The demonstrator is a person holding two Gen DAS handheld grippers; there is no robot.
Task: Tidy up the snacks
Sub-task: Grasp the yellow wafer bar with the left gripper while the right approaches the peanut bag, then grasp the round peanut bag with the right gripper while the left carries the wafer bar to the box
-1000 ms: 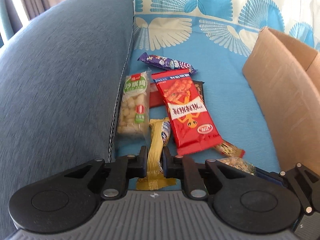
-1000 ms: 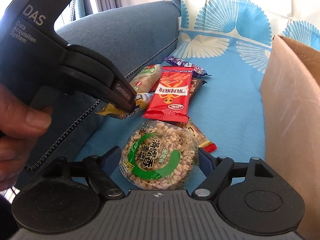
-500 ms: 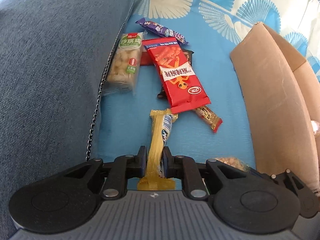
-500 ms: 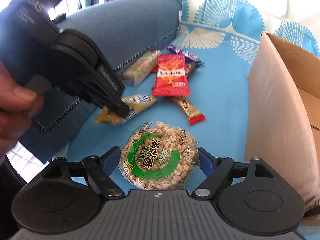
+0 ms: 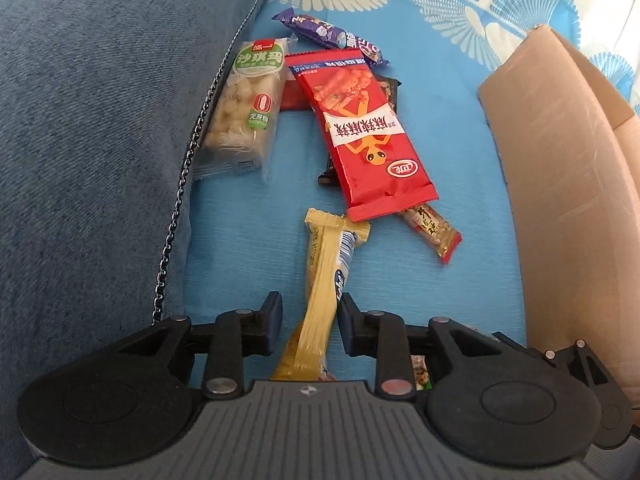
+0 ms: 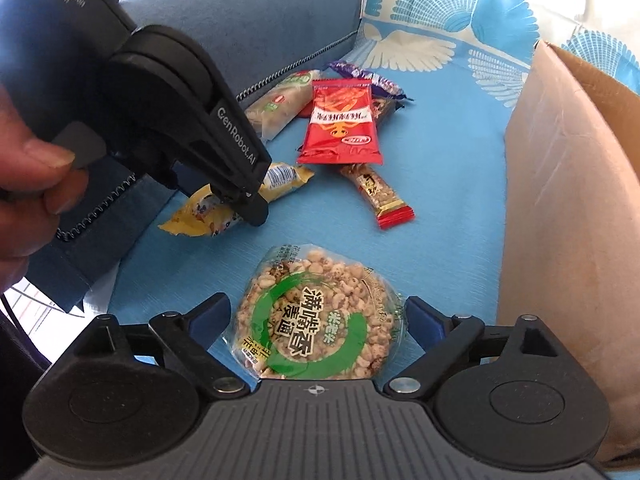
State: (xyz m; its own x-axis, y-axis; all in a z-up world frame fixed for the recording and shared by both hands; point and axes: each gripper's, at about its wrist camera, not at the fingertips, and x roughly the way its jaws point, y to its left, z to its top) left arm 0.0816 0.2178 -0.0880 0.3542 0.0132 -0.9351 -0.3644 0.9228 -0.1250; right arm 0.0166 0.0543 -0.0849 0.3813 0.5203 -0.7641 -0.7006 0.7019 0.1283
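The left gripper (image 5: 309, 316) is seen with its fingers spread a little; the yellow wafer bar (image 5: 323, 284) lies between them on the blue sheet (image 5: 460, 148), touched by the right-hand finger at most, with a gap on the other side. No firm pinch is shown. In the right wrist view the same bar (image 6: 280, 178) is crossed by a black finger (image 6: 250, 200) of that tool.

The right gripper (image 6: 318, 312) is closed upon the round puffed-grain cake (image 6: 316, 312) in its clear wrapper with a green ring; both blue pads are pressed to the wrapper's sides.

Positions are recorded relative to the cardboard box (image 5: 568, 184), which stands at the right edge of the sheet. The held cake is just beside the box wall (image 6: 560, 208). The red chilli-strip packet (image 5: 360, 128) lies near the box on its left, resting over a dark packet (image 5: 390, 88) and over one end of a nut bar (image 5: 434, 232) with a red tip. Farther from the box lies the clear egg-crisp pack (image 5: 248, 108), against the denim-blue cushion (image 5: 92, 140). The purple candy bar (image 5: 332, 38) lies at the far end of the group, touching the red packet's top edge. The yellow wafer bar is well apart from the box, between cushion and nut bar
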